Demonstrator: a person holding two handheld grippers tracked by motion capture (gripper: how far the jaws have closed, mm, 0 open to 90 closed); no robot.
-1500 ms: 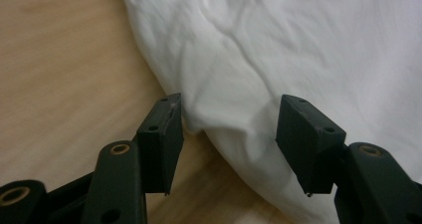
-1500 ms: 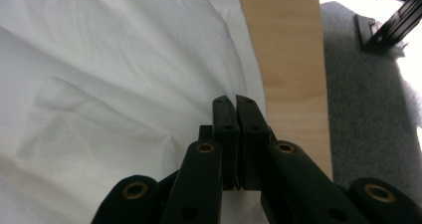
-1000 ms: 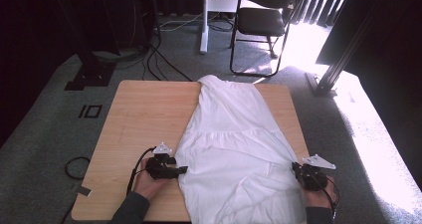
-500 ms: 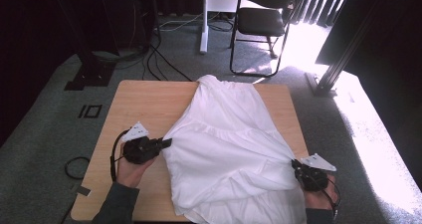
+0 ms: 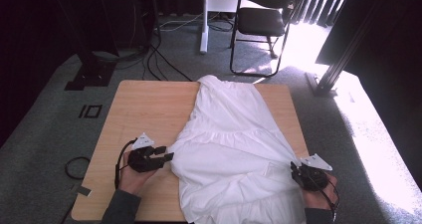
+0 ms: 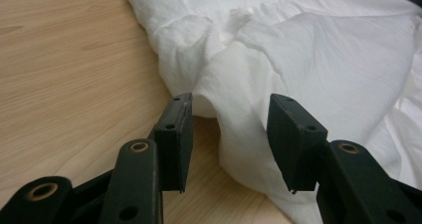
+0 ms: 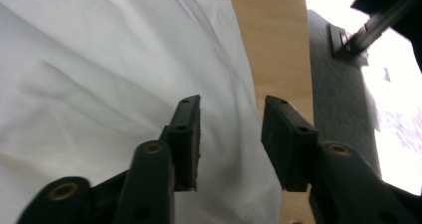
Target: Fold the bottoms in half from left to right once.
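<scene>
Both grippers' jaws gape wide at the white garment's (image 5: pixel 239 154) edges, gripping nothing.

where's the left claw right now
In the high view the left claw sits at the table's near left, open, its tips at the left edge of the white garment. Its own view shows a fold of that cloth between the jaws.

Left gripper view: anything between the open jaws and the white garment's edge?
Nothing visible. The left gripper is open, and a raised fold of the white garment sits directly ahead between its jaws, over bare wooden table. In the high view it sits just beside the garment's left edge.
</scene>
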